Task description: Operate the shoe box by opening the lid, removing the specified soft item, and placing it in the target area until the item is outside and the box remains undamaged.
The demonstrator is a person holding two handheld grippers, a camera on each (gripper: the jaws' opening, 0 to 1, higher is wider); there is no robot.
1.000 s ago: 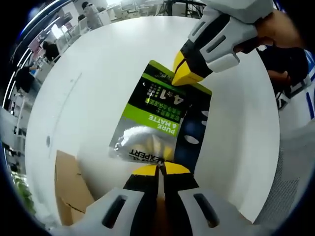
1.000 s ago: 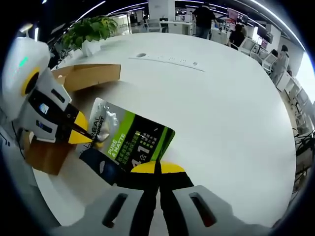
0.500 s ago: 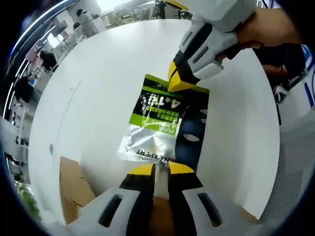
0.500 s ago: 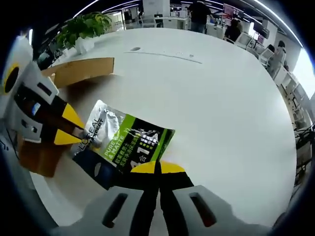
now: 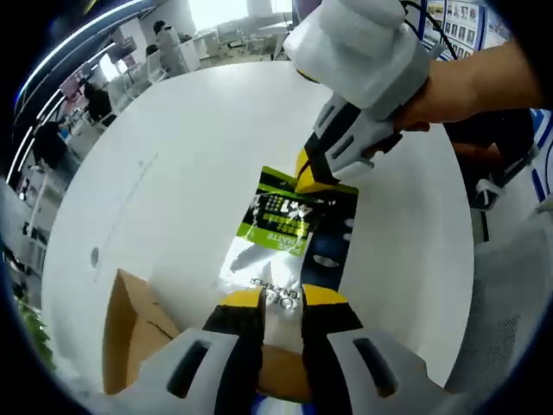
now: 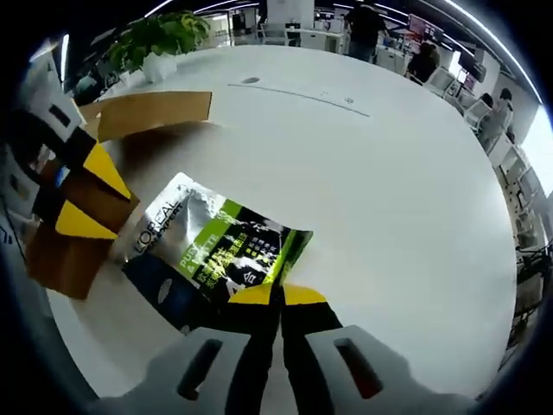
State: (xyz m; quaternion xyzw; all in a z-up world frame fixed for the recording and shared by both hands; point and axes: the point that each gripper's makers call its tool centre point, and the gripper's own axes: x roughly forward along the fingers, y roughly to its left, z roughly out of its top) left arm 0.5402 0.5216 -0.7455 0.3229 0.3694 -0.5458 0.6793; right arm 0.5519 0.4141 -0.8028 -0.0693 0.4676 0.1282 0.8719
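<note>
The soft item is a silver, green and dark-blue pouch [image 5: 289, 233] lying flat on the white table [image 5: 190, 147]. In the left gripper view my left gripper [image 5: 282, 298] stands open, its yellow tips on either side of the pouch's near edge. My right gripper [image 5: 316, 175], held by a hand, reaches in from the upper right and pinches the far edge. In the right gripper view my right gripper [image 6: 277, 295] is shut on the pouch [image 6: 207, 246]. The left gripper [image 6: 91, 194] is open at the left, over the brown cardboard shoe box [image 6: 151, 112].
The open cardboard box [image 5: 130, 324] sits at the table's near-left edge. A potted plant [image 6: 160, 35] stands beyond the box. A small round port [image 6: 251, 80] is set in the table [image 6: 380, 190]. People and desks fill the far background.
My left gripper has opened and let go of the pouch's near edge. The right gripper stays shut on the far edge, and the pouch has settled flat on the table.
</note>
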